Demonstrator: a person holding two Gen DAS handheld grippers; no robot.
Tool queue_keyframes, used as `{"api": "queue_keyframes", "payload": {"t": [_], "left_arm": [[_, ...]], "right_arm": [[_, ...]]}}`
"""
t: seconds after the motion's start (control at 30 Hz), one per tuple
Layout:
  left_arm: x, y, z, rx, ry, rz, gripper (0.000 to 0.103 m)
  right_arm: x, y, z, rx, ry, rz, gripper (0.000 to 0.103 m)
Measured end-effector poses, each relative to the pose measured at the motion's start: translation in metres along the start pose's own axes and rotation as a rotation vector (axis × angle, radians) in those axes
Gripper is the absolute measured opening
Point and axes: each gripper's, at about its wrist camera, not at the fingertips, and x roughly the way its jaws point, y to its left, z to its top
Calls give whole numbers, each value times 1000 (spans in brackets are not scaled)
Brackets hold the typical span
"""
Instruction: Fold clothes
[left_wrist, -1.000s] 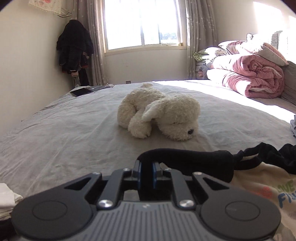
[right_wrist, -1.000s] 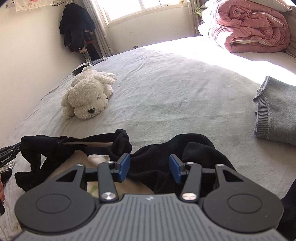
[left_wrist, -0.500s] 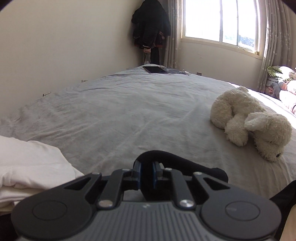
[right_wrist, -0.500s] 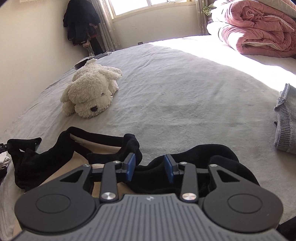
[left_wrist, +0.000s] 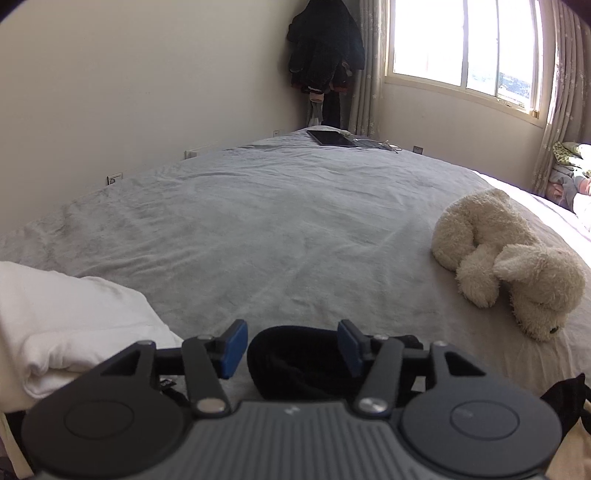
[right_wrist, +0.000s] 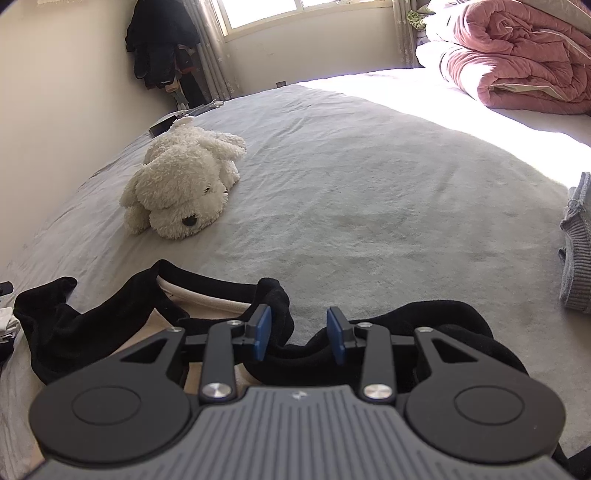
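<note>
Both grippers have let go: left gripper (left_wrist: 291, 345) and right gripper (right_wrist: 300, 334) gape over the black-sleeved shirt (right_wrist: 92, 325), sleeves splayed, still needing folding inward.

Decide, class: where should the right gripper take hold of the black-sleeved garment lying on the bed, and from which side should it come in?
Probably the raised black fold at the shoulder of the garment, just ahead of the open right gripper. It stands up off the grey bedsheet, so the pads could straddle it coming forward and down from the near edge. The flat cream body offers no such ridge.
</note>
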Motion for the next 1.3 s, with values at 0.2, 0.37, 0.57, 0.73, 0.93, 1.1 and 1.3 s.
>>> {"api": "queue_keyframes", "payload": {"t": [0.2,0.37,0.57,0.73,0.93,1.1,1.3], "left_arm": [[-7,-41,3,47,46,-223,73],[17,-79,-9,59,143,-405,73],[52,-125,-27,54,267,-600,73],[75,-151,-37,40,346,-720,65],[72,-161,-48,56,306,-748,4],[69,-161,-55,75,228,-718,4],[75,-161,-64,79,191,-687,5]], "right_arm": [[12,5,5,22,13,33,30],[24,7,7,25,28,34,22],[33,5,7,27,37,40,19],[38,0,7,39,47,51,11],[37,3,11,-31,-17,18,7],[40,18,14,-156,-146,-51,6],[81,23,2,-224,-125,-117,6]]}}
